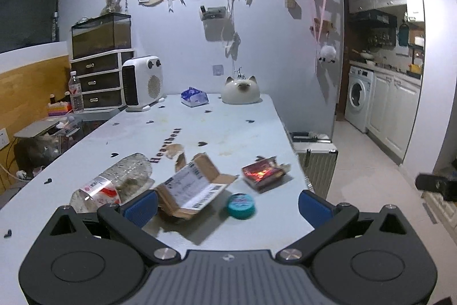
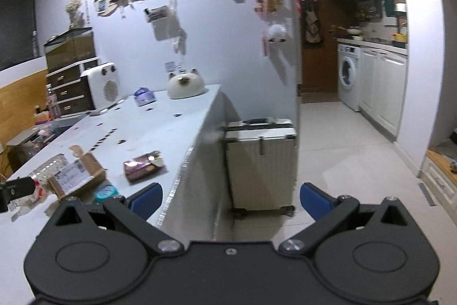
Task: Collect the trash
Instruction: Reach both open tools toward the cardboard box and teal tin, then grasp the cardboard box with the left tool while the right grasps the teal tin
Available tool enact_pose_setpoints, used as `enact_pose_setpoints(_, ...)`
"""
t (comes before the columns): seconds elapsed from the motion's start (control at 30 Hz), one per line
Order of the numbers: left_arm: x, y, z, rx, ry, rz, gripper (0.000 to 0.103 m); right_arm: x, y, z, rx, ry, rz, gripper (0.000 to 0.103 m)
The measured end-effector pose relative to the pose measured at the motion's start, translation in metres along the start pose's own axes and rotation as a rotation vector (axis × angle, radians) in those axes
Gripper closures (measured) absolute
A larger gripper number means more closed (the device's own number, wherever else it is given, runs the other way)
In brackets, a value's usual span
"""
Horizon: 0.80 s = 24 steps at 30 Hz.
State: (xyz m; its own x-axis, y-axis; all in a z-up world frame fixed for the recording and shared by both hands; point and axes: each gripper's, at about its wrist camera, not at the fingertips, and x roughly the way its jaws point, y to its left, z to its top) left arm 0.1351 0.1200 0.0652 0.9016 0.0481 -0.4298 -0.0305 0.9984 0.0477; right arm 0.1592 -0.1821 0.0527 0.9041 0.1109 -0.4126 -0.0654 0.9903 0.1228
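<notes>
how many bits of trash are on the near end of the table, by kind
crushed plastic bottle: 1
opened cardboard box: 1
torn cardboard scrap: 1
red snack wrapper: 1
teal round lid: 1
Total: 5
</notes>
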Motion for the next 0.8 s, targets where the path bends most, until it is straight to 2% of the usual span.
enact_pose_setpoints(0.23,0.039,0.033,-0.006,0.15,0.028,-0.033,0.0,0.044,0.042,0.001,-0.025,0.046,0.076,0.0)
enact_pose_setpoints(0.47,0.091,0.034,-0.012,0.373,0.086,-0.074,0.0,0.089,0.076,0.001,-0.053,0.091,0.129,0.0)
enact_pose_setpoints(0.7,0.141,0.036,-0.006,0.484,0.142,-0.087,0.0,0.129,0.103,0.002,-0.097,0.141,0.157,0.0)
enact_pose_setpoints(0.8,0.16,0.034,-0.002,0.523,0.162,-0.063,0.003,0.143,0.114,0.001,-0.13,0.159,0.174,0.0)
